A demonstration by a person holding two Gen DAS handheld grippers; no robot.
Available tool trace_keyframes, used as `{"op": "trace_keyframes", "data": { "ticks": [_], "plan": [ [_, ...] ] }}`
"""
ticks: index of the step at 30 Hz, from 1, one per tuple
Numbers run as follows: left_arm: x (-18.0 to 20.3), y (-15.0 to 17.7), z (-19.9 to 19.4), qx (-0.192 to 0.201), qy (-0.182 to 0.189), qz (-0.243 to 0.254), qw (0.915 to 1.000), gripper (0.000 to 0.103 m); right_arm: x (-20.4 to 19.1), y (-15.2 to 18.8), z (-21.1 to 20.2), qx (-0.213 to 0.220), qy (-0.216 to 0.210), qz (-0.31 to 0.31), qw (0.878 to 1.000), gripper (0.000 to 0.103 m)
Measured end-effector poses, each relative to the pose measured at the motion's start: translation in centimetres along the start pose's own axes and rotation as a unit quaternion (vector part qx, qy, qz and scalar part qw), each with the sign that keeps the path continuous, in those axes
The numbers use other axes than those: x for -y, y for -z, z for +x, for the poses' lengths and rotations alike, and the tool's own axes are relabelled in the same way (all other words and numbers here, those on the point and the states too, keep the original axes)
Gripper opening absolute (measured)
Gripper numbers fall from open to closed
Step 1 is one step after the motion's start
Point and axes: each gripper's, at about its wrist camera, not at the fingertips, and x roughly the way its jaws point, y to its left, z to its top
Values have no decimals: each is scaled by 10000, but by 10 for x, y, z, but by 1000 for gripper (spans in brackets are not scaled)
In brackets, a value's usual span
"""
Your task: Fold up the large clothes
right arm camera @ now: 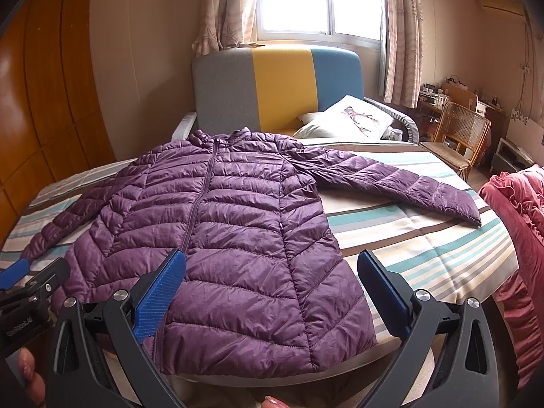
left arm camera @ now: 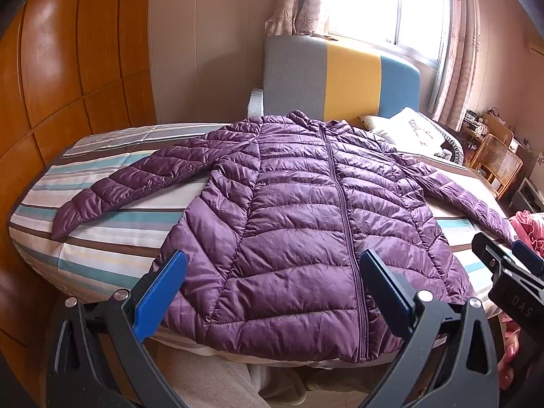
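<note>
- Across the near half of the bed [left arm camera: 102, 251], a purple quilted jacket [left arm camera: 299, 224] lies flat with its front up and its zipper closed, the hem at the bed's near edge and the collar toward the headboard [left arm camera: 340, 78].
- Both sleeves are spread out to the sides; one sleeve [right arm camera: 408, 187] reaches toward the bed's right edge, the other sleeve [left arm camera: 112, 190] toward its left edge.
- Left claw [left arm camera: 272, 272] is spread wide, its blue-padded fingers [left arm camera: 163, 292] hanging above the jacket's hem near the zipper, with nothing between them; whether they touch the fabric I cannot tell.
- Right claw [right arm camera: 272, 272] is likewise spread wide and holds nothing, framing the hem's right part and the striped sheet just beside it.
- Each claw shows at the edge of the other's view: the right one at the far right of the left wrist view, the left one at the far left of the right wrist view.
- A white pillow [right arm camera: 343, 119] sits at the head of the bed, well apart from the jacket's right sleeve.
- A pink ruffled blanket [right arm camera: 516, 224] is heaped at the bed's right edge, near that sleeve's cuff.
</note>
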Motion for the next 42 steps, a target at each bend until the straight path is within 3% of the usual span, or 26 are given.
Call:
{"op": "trace_keyframes", "data": {
  "ticks": [42],
  "plan": [
    [-1, 4, 3, -64, 19, 10, 10000, 101, 3, 2, 2, -103, -49, 67, 9999, 100]
  ]
}}
